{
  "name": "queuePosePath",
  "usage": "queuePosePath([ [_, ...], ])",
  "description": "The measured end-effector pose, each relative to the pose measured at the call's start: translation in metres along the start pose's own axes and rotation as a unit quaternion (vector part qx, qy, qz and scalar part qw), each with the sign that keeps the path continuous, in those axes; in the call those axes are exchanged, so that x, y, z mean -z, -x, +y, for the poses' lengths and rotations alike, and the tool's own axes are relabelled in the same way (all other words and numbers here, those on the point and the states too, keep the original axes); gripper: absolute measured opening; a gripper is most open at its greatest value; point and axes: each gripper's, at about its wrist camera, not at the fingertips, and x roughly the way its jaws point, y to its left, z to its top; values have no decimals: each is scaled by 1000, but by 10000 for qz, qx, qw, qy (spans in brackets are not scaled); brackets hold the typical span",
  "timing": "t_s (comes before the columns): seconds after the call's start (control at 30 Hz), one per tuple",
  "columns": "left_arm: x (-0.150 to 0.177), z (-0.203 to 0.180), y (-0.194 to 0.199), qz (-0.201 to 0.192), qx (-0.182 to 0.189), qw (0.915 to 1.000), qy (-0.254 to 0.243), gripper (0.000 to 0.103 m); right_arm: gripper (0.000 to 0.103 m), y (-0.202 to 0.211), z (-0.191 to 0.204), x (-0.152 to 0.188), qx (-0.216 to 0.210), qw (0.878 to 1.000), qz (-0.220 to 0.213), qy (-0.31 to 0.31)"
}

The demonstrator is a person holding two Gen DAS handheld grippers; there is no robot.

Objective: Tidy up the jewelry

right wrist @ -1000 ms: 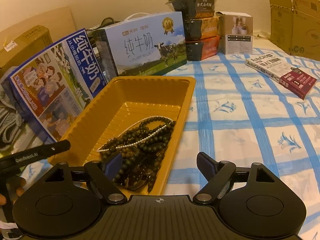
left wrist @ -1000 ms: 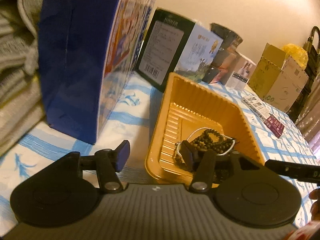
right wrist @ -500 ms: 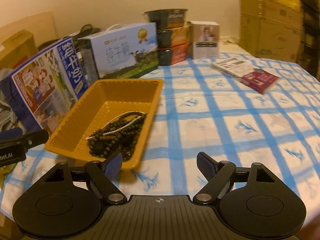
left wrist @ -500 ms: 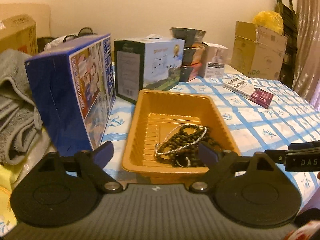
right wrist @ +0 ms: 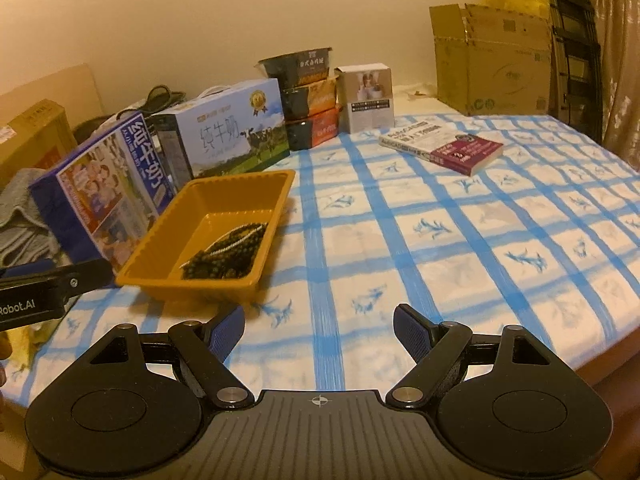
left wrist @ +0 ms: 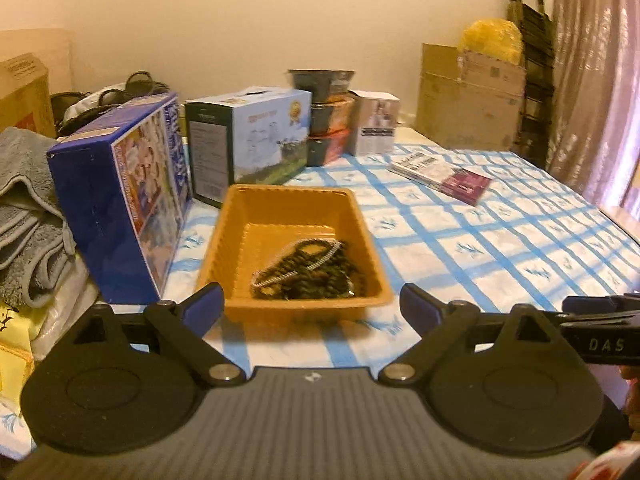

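The dark bead jewelry (left wrist: 308,270) is lying in the near end of the orange tray (left wrist: 240,236), which is sitting near the left front edge of the blue-checked tablecloth (right wrist: 460,248) beside a blue milk carton (right wrist: 100,196) – to its right the cloth is staying bare up to the AutoCAD book (right wrist: 444,146). The left gripper (left wrist: 311,308) has its jaws spread wide with nothing between them, and the right gripper (right wrist: 319,330) is also standing apart and empty over bare cloth. Only the right view is showing "Robot.AI" on the other tool – the left view is showing "DAS".
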Motion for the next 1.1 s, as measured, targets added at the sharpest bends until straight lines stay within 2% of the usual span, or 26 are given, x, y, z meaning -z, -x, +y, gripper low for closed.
queuePosePath([
  [0.17,8,-22,12,311,204,9990,-241,94,81,22,-4,9,-39,9999,85,-62],
  [0.3,14,-30,13,581,432,9973,-132,94,81,29,-9,12,-32,9997,179,-151],
  [0.47,21,-40,11,766,484,9957,-195,93,81,33,-18,18,28,9993,293,-213],
  [0.73,28,-47,-1,939,536,9939,-226,93,81,32,-29,29,100,9981,495,-347],
  [1.1,30,-50,-5,1018,555,9929,-262,93,81,32,-28,27,110,9982,506,-294],
])
